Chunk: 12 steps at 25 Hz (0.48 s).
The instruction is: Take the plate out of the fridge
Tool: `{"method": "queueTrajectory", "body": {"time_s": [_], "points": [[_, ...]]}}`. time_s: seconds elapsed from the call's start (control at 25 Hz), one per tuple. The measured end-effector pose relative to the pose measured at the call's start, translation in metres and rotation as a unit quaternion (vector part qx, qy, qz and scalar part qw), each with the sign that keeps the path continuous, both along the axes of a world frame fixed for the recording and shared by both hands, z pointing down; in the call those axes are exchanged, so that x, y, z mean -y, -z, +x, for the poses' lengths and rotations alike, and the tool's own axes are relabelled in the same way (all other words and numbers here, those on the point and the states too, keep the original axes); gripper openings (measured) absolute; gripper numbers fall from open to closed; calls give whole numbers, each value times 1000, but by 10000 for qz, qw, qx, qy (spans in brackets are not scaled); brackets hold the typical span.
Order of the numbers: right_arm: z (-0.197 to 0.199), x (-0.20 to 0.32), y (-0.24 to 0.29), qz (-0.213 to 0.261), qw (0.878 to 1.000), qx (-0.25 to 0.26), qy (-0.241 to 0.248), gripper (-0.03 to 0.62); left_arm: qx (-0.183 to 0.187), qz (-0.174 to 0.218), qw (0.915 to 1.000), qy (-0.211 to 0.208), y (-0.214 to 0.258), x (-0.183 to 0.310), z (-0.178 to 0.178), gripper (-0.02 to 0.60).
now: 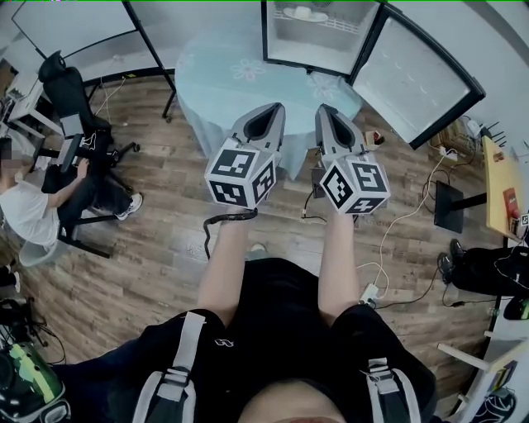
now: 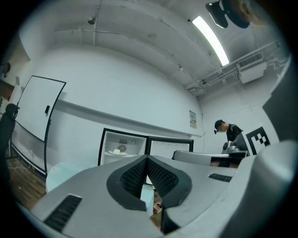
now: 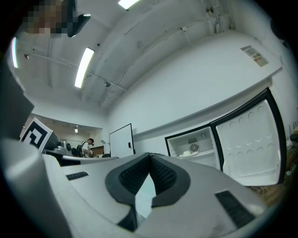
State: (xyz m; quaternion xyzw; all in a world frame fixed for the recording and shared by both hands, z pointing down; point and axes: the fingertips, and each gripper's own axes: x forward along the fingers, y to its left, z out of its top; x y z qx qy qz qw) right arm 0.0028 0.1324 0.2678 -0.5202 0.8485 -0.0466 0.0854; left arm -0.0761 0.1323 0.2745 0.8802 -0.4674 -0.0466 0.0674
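The small fridge (image 1: 318,37) stands open on the far side of a round table (image 1: 223,74), its door (image 1: 417,78) swung out to the right. A white plate (image 1: 307,14) with something pale on it rests on the upper shelf; it also shows as the plate (image 2: 116,151) in the left gripper view and the plate (image 3: 188,153) in the right gripper view. My left gripper (image 1: 270,111) and right gripper (image 1: 324,111) are held side by side over the table's near edge, well short of the fridge. Both are shut and hold nothing, as the left gripper (image 2: 146,159) and right gripper (image 3: 150,155) show in their own views.
The light-blue clothed table lies between me and the fridge. A person (image 1: 33,206) sits on an office chair at the left. A whiteboard on a stand (image 1: 83,33) is at the back left. Cables and a power strip (image 1: 369,291) lie on the wood floor; a yellow desk (image 1: 504,190) is at the right.
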Motion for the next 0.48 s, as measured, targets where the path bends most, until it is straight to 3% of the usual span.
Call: {"method": "queueTrajectory", "body": {"time_s": [0.12,0.32,0.48], "points": [[-6,13,3,23,9999,55,-120,5,191,151,9997,-21,4,12,-8,-5],[-40,28,-13,-49,9999,-42,-129,5,98,151,9998,-93,-5,26,-35,-5],[-60,32,-20,-110,9988,-480,-74,5,-181,60,9996,-193,-5,35,-48,-5]]}}
